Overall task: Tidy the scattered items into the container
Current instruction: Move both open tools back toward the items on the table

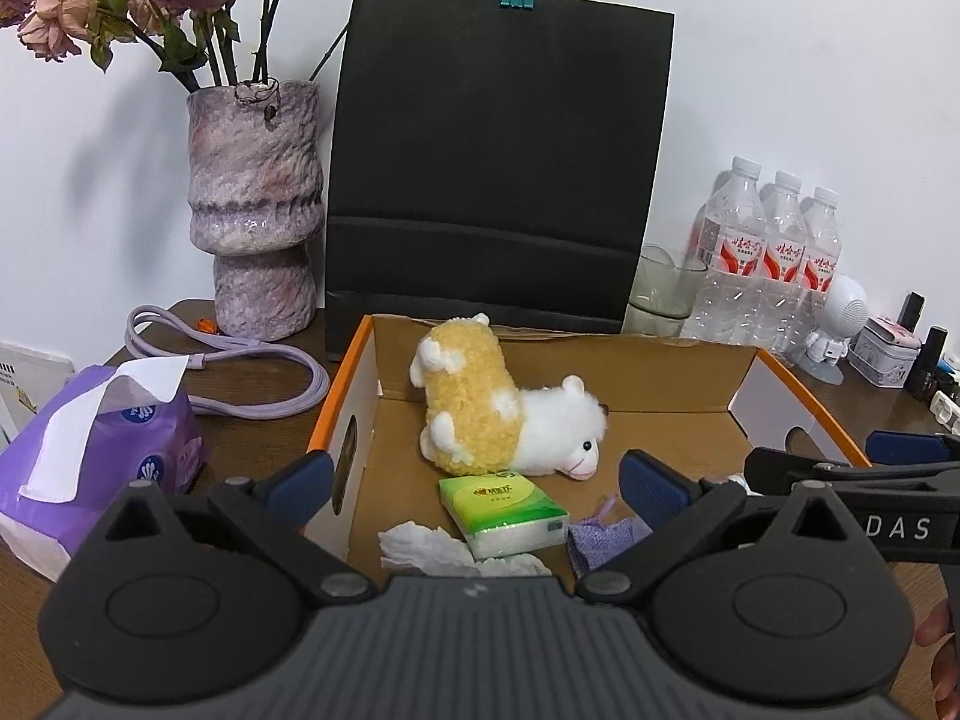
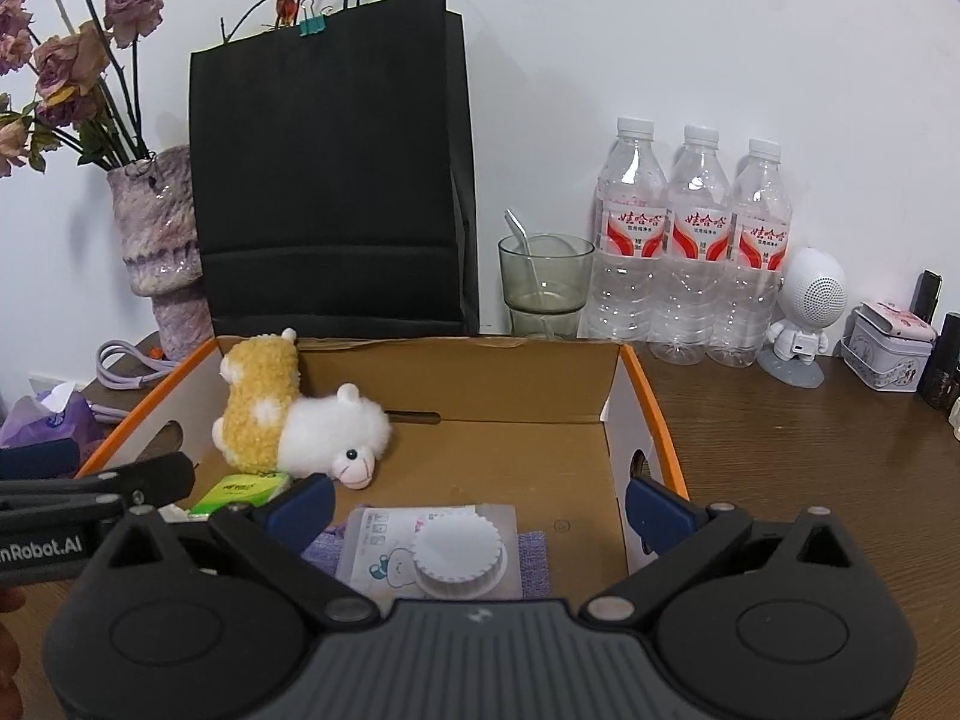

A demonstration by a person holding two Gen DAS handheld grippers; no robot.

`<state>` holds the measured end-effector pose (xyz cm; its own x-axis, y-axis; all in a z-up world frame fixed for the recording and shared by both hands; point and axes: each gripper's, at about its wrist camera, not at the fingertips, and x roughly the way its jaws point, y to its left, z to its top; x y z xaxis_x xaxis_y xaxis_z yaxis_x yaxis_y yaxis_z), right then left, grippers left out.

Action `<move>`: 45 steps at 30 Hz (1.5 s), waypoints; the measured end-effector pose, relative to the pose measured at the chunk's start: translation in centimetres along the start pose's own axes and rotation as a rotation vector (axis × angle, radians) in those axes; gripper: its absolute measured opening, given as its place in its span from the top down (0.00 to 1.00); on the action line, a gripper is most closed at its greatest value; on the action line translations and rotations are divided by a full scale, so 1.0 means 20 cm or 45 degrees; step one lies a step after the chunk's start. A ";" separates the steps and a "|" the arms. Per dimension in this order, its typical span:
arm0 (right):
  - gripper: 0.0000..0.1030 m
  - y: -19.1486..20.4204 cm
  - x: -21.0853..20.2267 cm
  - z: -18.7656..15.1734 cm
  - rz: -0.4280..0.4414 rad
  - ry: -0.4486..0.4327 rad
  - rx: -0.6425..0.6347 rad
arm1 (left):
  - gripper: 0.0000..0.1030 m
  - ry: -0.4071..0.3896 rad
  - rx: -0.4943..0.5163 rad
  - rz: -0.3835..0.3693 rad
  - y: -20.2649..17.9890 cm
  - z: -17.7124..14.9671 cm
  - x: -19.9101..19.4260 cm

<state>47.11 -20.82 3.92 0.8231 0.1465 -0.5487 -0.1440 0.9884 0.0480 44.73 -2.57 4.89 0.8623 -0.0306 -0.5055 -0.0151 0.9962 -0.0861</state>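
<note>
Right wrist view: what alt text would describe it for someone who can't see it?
An open gripper hangs over a cardboard box holding a plush sheep, a green tissue pack and a white round lid on a purple cloth. Behind stand a black bag, a glass and three water bottles.

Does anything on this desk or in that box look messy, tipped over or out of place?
Nothing is spilled or broken. The yellow-and-white plush alpaca lies on its side in the orange-edged cardboard box, and the purple soft tissue pack and coiled lilac cable sit outside it.
</note>
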 end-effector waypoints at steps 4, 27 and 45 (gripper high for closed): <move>0.00 0.00 -0.01 0.00 0.000 -0.002 0.001 | 0.00 0.003 -0.002 -0.001 0.00 0.00 0.00; 0.00 0.02 -0.56 -0.38 0.078 -0.047 -0.124 | 0.00 -0.007 0.067 -0.116 0.10 -0.39 -0.61; 0.02 0.18 -0.90 -0.92 0.152 -0.029 -0.287 | 0.00 0.095 0.147 -0.316 -0.04 -0.80 -0.86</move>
<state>21.72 -20.71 -1.48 0.8049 0.2648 -0.5311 -0.3575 0.9307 -0.0779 21.94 -4.23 -0.07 0.7925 -0.2768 -0.5435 0.2534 0.9600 -0.1194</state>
